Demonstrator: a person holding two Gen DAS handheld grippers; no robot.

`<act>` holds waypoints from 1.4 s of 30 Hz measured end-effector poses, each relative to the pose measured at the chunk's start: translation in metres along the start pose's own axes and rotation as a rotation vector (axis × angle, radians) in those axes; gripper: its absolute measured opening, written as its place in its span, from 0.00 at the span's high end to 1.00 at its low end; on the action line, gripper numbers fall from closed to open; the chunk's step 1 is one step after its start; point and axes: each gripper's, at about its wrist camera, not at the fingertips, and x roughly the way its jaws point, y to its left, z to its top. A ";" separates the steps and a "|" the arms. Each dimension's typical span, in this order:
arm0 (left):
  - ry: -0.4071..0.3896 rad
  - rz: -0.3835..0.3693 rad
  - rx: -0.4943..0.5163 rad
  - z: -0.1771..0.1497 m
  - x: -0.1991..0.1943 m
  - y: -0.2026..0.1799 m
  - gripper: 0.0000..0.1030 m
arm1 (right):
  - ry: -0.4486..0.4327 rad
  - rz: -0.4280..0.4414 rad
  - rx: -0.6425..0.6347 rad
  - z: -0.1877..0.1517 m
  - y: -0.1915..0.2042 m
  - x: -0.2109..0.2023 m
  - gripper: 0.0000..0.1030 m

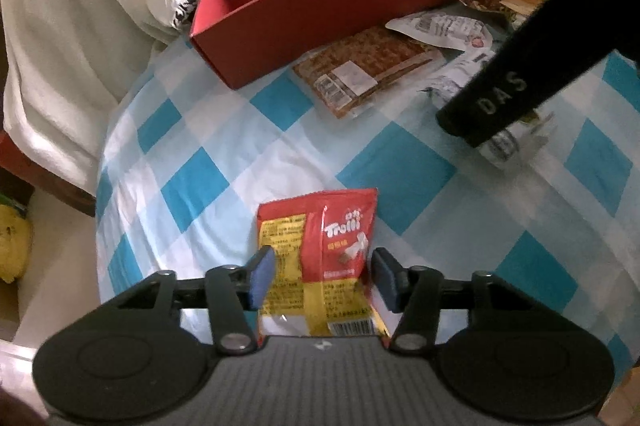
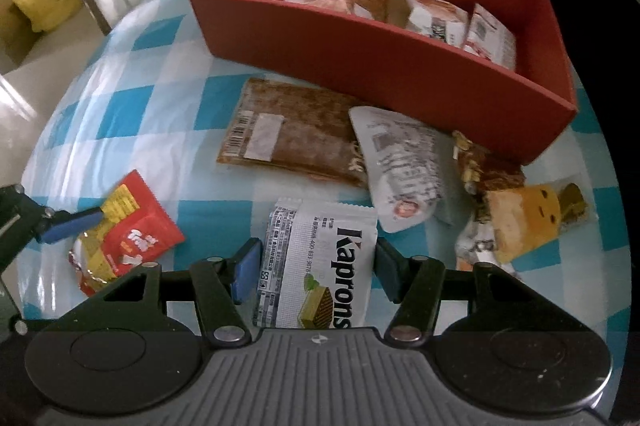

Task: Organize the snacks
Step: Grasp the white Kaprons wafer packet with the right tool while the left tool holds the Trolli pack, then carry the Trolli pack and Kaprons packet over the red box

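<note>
Red and yellow, the Trolli packet (image 1: 320, 250) lies on the blue-and-white checked cloth (image 1: 224, 129) at the left, between the blue pads of the left hand-held gripper (image 1: 324, 278), whose jaws stand wide with a gap on either side of the packet; whether the pads touch it cannot be told. In the right wrist view the same packet sits at the far left with one blue finger of the left hand-held gripper over it. Further along, the white Kaprons wafer packet (image 2: 320, 266) lies flat between the fingers of the right hand-held gripper (image 2: 316, 272), which is also spread wide and not closed on it. Just beyond it rests a flat brown snack pack (image 2: 296, 133) with a white label, and beside that a white crumpled wrapper (image 2: 400, 161) overlapping its right edge. Behind both stands the red box (image 2: 360, 65), holding several packets (image 2: 436, 13) toward its right end. At the right, near the box's front corner, lies a small heap of brown and yellow snacks (image 2: 524, 214).
</note>
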 end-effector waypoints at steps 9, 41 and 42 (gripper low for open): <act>-0.021 0.053 -0.006 0.002 0.005 0.003 0.28 | 0.013 -0.011 0.007 -0.005 -0.009 0.002 0.36; -0.099 -0.009 -0.132 0.045 -0.022 0.017 0.72 | -0.117 -0.029 0.023 0.008 -0.021 -0.035 0.36; -0.105 -0.005 -0.133 0.046 -0.023 0.017 0.72 | -0.120 -0.029 0.026 0.009 -0.022 -0.035 0.36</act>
